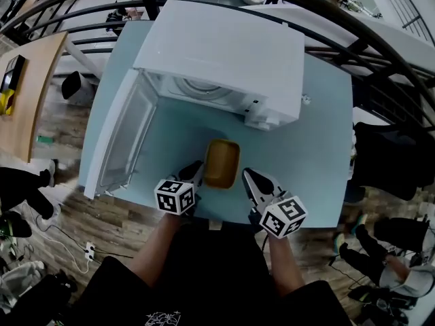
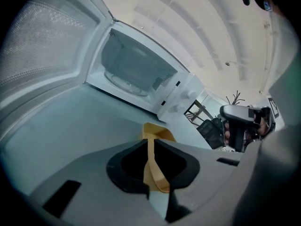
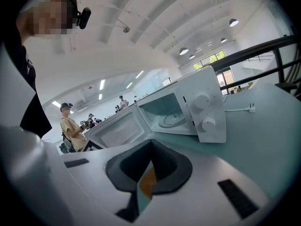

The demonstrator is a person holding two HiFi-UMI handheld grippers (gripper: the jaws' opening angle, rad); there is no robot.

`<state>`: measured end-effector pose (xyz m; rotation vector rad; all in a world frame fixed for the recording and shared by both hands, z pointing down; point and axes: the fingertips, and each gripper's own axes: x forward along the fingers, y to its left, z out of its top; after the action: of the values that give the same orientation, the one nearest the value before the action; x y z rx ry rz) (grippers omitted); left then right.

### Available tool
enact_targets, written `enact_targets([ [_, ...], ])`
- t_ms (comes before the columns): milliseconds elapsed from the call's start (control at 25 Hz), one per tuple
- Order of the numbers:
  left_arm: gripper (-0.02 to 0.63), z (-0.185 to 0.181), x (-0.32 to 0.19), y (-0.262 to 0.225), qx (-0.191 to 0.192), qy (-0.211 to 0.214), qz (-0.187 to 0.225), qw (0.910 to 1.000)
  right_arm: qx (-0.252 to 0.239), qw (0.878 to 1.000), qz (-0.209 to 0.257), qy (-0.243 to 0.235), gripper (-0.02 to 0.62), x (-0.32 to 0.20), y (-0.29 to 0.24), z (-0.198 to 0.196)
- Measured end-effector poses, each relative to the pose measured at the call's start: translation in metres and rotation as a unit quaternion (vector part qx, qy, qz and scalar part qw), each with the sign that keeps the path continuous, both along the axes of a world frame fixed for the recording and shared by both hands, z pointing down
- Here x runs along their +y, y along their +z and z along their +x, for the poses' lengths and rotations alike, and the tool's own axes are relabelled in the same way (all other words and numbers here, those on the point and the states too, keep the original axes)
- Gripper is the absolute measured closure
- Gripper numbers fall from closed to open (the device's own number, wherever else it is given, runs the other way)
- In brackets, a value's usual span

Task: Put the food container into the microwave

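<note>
A tan food container [image 1: 222,163] sits on the pale blue table [image 1: 319,134] just in front of the white microwave [image 1: 224,53], whose door [image 1: 122,138] hangs open to the left. My left gripper [image 1: 199,169] is at the container's left edge; in the left gripper view its jaws [image 2: 149,149] are shut on the container's thin rim [image 2: 157,132]. My right gripper [image 1: 247,176] is just right of the container, apart from it, with its jaws together. In the right gripper view a sliver of the container [image 3: 147,182] shows behind the gripper [image 3: 149,166]. The glass turntable [image 2: 124,84] sits in the microwave's bare cavity.
The microwave's knob panel [image 3: 207,112] faces me at the right. Its plug and cable [image 3: 251,108] lie on the table to the right. A dark railing [image 1: 380,60] curves behind the table. People stand on the floor around, one in a yellow shirt [image 3: 70,126].
</note>
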<state>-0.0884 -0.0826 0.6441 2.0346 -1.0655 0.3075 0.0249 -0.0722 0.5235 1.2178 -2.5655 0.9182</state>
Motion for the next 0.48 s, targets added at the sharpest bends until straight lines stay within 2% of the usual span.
enact_targets([
  [480, 0.551, 0.005, 0.000, 0.019, 0.010, -0.008, -0.031, 0.9994, 0.000, 1.000, -0.013, 0.008, 0.589, 0.000, 0.011, 0.011],
])
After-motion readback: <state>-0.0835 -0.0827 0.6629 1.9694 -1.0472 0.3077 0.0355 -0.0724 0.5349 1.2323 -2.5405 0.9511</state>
